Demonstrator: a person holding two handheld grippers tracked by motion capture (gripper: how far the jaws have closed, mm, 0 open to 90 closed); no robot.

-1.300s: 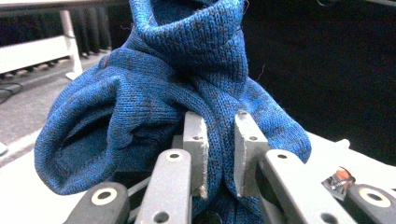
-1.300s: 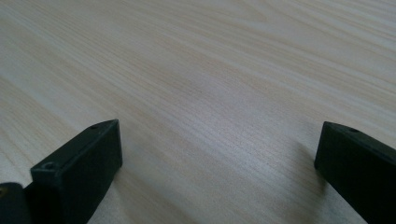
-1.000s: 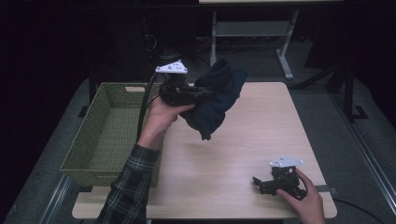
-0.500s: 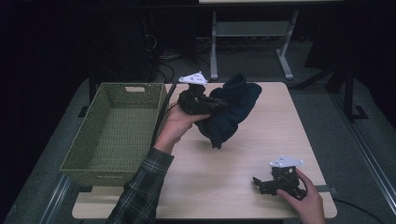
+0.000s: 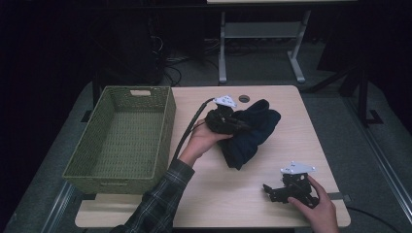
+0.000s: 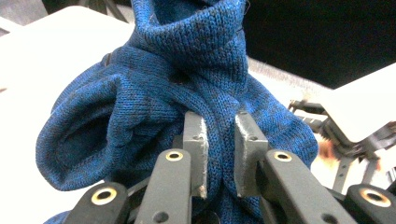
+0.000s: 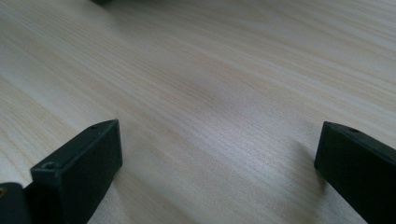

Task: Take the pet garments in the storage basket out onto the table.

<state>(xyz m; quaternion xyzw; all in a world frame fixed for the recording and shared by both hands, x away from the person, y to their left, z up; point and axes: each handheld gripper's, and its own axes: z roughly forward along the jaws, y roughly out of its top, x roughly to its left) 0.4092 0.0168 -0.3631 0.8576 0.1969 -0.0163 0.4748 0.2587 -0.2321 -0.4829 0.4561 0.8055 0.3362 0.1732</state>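
Grip: left gripper (image 6: 219, 158) is pinched tight on a fold of the blue knitted garment (image 6: 187, 93), yarn bunched between the two grey pads (image 6: 196, 140).
Garment from the claw: the bulk spills beyond the jaws and away from the wicker basket (image 5: 85, 167); in the high view the left gripper (image 5: 233, 124) sits at the basket-side edge of the cloth.
Garment place: the blue knitted garment (image 5: 252, 131) rests in a heap on the table (image 5: 218, 204), beside the basket's right wall and apart from it.
Long axis: the heap runs slantwise, one end toward the far side of the table, the other trailing toward the person and away from the basket.
Other claw: right gripper (image 5: 274, 190) lies on the table with jaws spread wide and nothing in them, well apart from the basket; its own view looks between the right gripper (image 7: 219, 163) jaws at bare wood.
Nearer hand: the left, already holding; the basket lies to its left, so a carry there would go sideways over the rim.
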